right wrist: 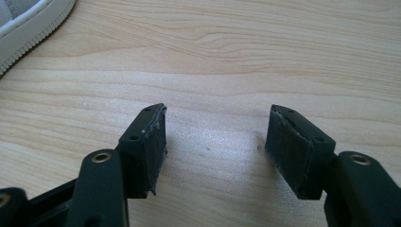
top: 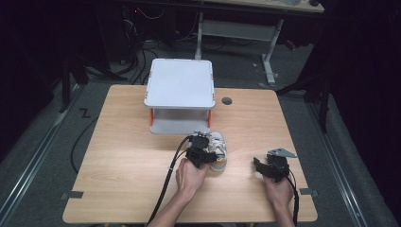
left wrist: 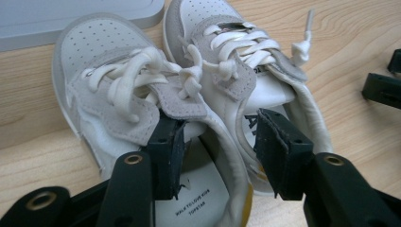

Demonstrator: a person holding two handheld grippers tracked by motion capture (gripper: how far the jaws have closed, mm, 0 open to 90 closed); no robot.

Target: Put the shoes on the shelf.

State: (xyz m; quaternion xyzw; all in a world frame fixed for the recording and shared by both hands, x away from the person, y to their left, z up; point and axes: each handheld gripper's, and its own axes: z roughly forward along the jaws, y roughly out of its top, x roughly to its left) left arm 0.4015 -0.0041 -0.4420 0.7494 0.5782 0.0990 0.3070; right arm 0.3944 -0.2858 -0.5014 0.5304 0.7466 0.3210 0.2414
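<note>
A pair of small white and grey sneakers [top: 219, 150] stands side by side on the wooden table [top: 127, 156], toes toward the shelf. My left gripper [left wrist: 220, 137] is open, one jaw inside the left shoe [left wrist: 108, 90] and the other inside the right shoe [left wrist: 246, 61], so the two inner collars lie between the jaws. From above, the left gripper [top: 202, 152] sits over the heels. My right gripper [right wrist: 215, 127] is open over bare wood with nothing in it, to the right of the shoes [top: 258, 166]. A shoe sole edge [right wrist: 28, 19] is at its view's top left.
A grey two-level shelf [top: 179, 82] with orange posts stands at the table's far middle, just beyond the shoes' toes. A round cable hole [top: 227, 100] lies right of it. Bare wood spreads to the left and front. Cables trail from both grippers toward the near edge.
</note>
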